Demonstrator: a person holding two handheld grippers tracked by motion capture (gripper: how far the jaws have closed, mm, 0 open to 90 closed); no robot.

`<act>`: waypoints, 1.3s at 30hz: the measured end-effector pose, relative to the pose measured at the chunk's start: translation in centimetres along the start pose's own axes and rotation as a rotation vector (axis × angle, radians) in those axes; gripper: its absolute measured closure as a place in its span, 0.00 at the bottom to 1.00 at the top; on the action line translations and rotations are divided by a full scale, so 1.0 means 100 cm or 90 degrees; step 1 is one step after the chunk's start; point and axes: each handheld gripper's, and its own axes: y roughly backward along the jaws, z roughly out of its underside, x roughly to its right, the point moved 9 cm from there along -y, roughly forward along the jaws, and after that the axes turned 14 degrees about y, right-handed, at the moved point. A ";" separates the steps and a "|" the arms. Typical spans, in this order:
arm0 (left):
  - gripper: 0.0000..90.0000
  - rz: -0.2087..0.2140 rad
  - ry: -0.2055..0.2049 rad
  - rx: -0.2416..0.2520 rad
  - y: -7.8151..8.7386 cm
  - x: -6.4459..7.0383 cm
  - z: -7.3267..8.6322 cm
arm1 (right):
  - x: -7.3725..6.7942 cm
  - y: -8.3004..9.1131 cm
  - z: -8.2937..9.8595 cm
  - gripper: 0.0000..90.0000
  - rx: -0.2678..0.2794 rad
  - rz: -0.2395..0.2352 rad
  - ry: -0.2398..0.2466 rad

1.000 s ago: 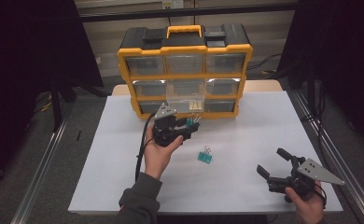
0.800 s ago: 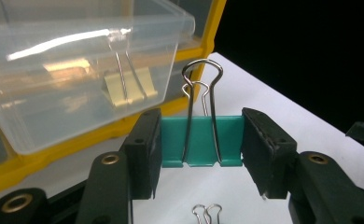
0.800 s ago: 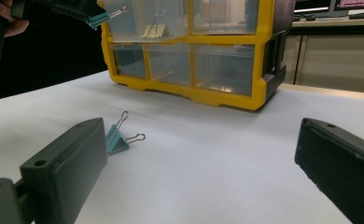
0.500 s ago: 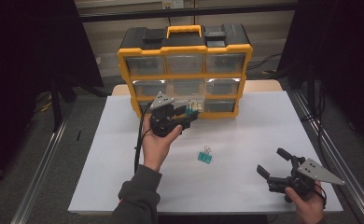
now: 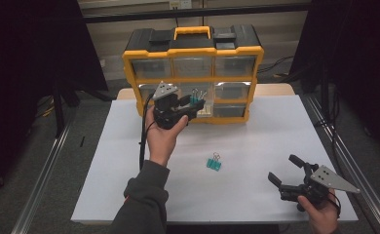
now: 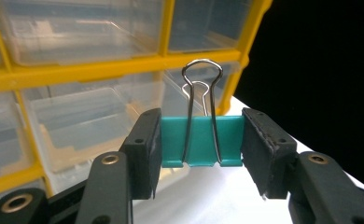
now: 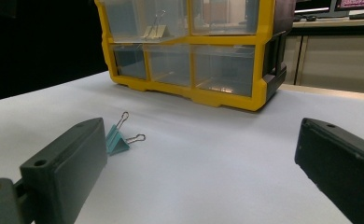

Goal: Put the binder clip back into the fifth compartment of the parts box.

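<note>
The worktop in front of me is covered white, and at its far edge stands the yellow and black drawer organizer, which I take as my landmark. It has a yellow carry handle on top and rows of clear plastic drawers across its front. In my right gripper view, one upper drawer holds a pale binder clip behind its clear face.

My left hand-held gripper is raised right in front of the organizer's middle row of drawers, just short of its face. Its jaws are pinched on a teal binder clip, one jaw on each end of the clip's body, with the silver wire handles standing up between them. In my left gripper view, the clip sits before a clear drawer near the organizer's right edge; I cannot tell whether it touches the drawer.

My right hand-held gripper is well away from the organizer, low at the near right corner of the worktop. Its jaws are spread wide with nothing between them.

A second teal binder clip lies on the worktop, out in front of the organizer, roughly midway between it and the near edge. It rests on its side, wire handles splayed, apart from both grippers.
</note>
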 end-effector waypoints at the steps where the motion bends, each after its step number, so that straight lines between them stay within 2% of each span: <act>1: 0.56 -0.001 -0.002 0.001 -0.001 -0.001 -0.002 | 0.000 0.000 0.000 0.02 0.000 0.000 0.000; 3: 0.56 -0.012 -0.001 0.004 -0.004 -0.004 -0.004 | 0.000 0.000 0.000 0.02 0.001 -0.002 0.001; 4: 0.56 -0.006 0.005 0.010 -0.006 -0.004 -0.006 | 0.000 0.000 0.000 0.02 0.000 0.000 0.001; 8: 0.56 -0.034 0.002 0.018 -0.011 -0.014 -0.008 | 0.001 0.000 0.000 0.02 0.004 0.003 -0.001; 12: 0.56 -0.042 0.004 0.029 -0.014 -0.018 -0.011 | 0.001 0.000 0.000 0.02 0.003 0.001 -0.001; 13: 0.56 -0.047 -0.001 0.028 -0.015 -0.018 -0.012 | 0.001 0.000 0.000 0.02 0.005 0.000 -0.001; 17: 0.56 -0.067 0.007 0.030 -0.020 -0.024 -0.015 | 0.000 -0.001 0.000 0.02 0.003 -0.002 -0.002; 20: 0.56 -0.069 0.008 0.034 -0.024 -0.026 -0.018 | 0.000 -0.001 0.000 0.02 0.003 -0.002 -0.001; 23: 0.56 -0.082 0.007 0.042 -0.028 -0.031 -0.018 | 0.000 -0.001 0.000 0.02 0.003 -0.002 -0.001; 26: 0.56 -0.091 0.008 0.039 -0.031 -0.036 -0.018 | 0.001 0.000 0.000 0.02 0.004 0.001 0.000; 29: 0.56 -0.093 0.006 0.036 -0.032 -0.036 -0.016 | 0.001 0.000 -0.001 0.02 0.004 0.003 0.000; 30: 0.48 -0.092 0.003 0.038 -0.033 -0.036 -0.016 | 0.002 0.000 0.000 0.02 0.003 0.003 0.000; 31: 0.48 -0.097 0.004 0.042 -0.033 -0.036 -0.016 | 0.002 0.000 0.000 0.02 0.003 0.003 0.000; 32: 0.42 -0.096 0.005 0.045 -0.033 -0.036 -0.017 | 0.002 0.000 0.000 0.02 0.002 0.002 0.000; 34: 0.39 -0.095 0.002 0.044 -0.033 -0.035 -0.016 | 0.001 0.000 0.000 0.02 0.004 0.002 0.000; 35: 0.33 -0.096 0.001 0.042 -0.032 -0.034 -0.016 | 0.001 0.000 -0.001 0.02 0.007 -0.001 0.001; 39: 0.26 -0.087 -0.011 0.031 -0.028 -0.028 -0.014 | 0.001 0.000 -0.001 0.02 0.005 0.001 0.001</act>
